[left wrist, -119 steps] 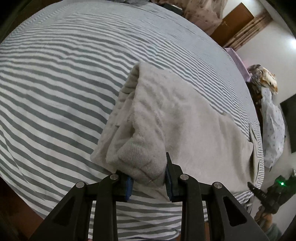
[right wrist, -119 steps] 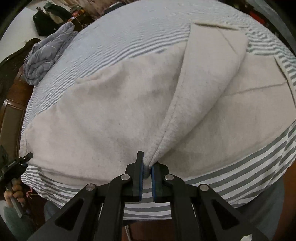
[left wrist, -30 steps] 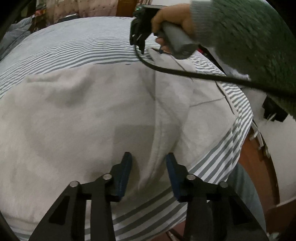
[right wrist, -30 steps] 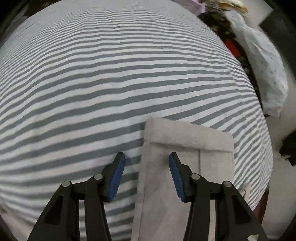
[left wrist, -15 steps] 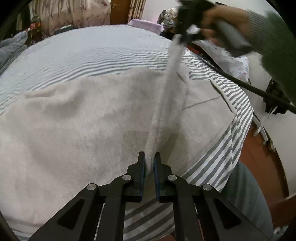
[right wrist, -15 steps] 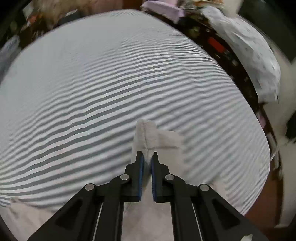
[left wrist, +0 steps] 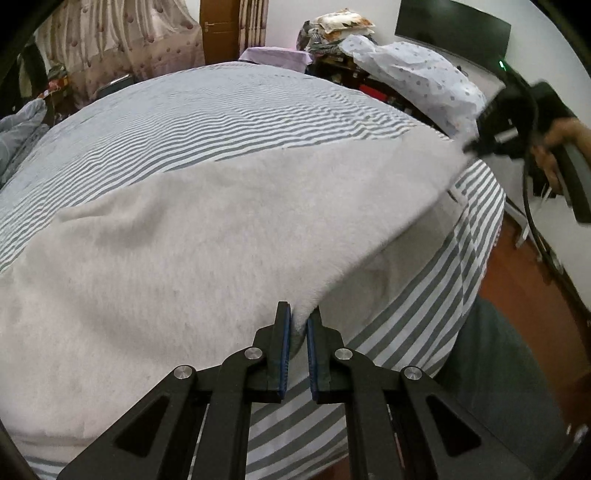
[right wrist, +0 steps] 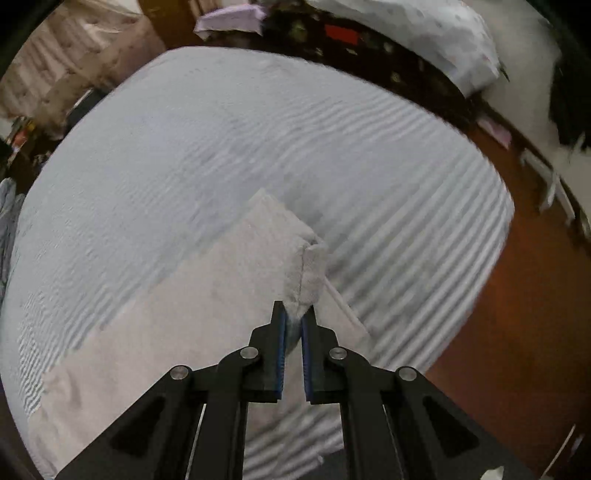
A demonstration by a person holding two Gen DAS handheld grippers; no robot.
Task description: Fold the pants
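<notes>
Light grey fleece pants lie spread over the near part of a striped bed. My left gripper is shut on the pants' near edge, pinching the cloth between its blue pads. At the right of the left wrist view, my right gripper, held by a hand, pulls the far edge of the same flap up, so the cloth stretches taut between both. In the blurred right wrist view the right gripper is shut on a hemmed corner of the pants, lifted off the bed.
The grey-and-white striped bedsheet covers the mattress beyond the pants. A wooden floor runs along the bed's right side. A dotted white cloth pile, a dark screen and a door stand at the back. A cable hangs from the right gripper.
Both grippers closed on the pants' edge. The right gripper swept right across the bed with its corner lifted, unfolding the flap from a narrow raised strip into a wide taut sheet. The left barely shifted.
</notes>
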